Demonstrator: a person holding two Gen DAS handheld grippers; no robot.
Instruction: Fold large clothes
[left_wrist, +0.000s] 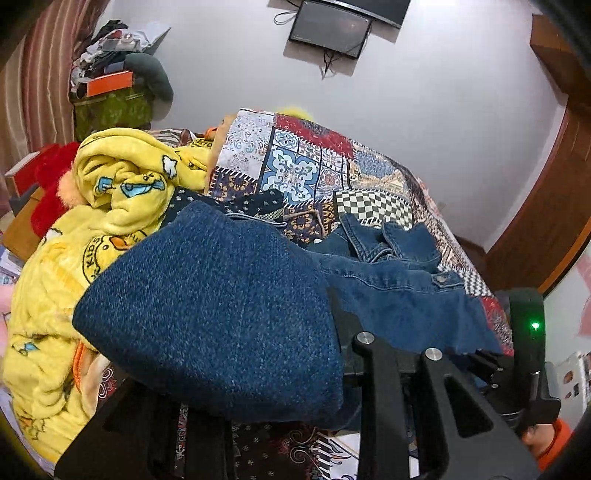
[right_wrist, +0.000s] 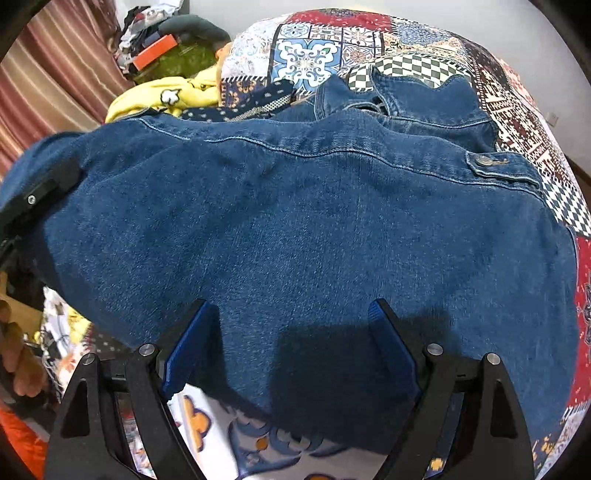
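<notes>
Jacket: we see a blue denim jacket (right_wrist: 295, 221) spread across the patchwork bedspread (right_wrist: 517, 92), its collar at the end farthest from us and a metal button (right_wrist: 481, 160) on its right edge.
Left gripper: our left gripper (left_wrist: 332, 306) is mostly buried under a lifted fold of the jacket (left_wrist: 214, 306); its jaws are narrow and clamp that denim, which drapes over the fingers and hides the tips. In the right wrist view its black finger (right_wrist: 44, 192) pokes out at the jacket's left edge.
Right gripper: our right gripper (right_wrist: 291, 332) hangs just above the near part of the jacket, jaws wide, blue pads (right_wrist: 188, 343) apart, nothing between them but the denim lying below.
Blanket: a yellow fleece blanket (left_wrist: 74, 229) is heaped just left of the jacket.
Wall: beyond the jacket's collar end, a dark screen (left_wrist: 328, 33) hangs on the white wall.
Hand: a person's fingers (right_wrist: 18, 354) show left of the jacket's near edge.
</notes>
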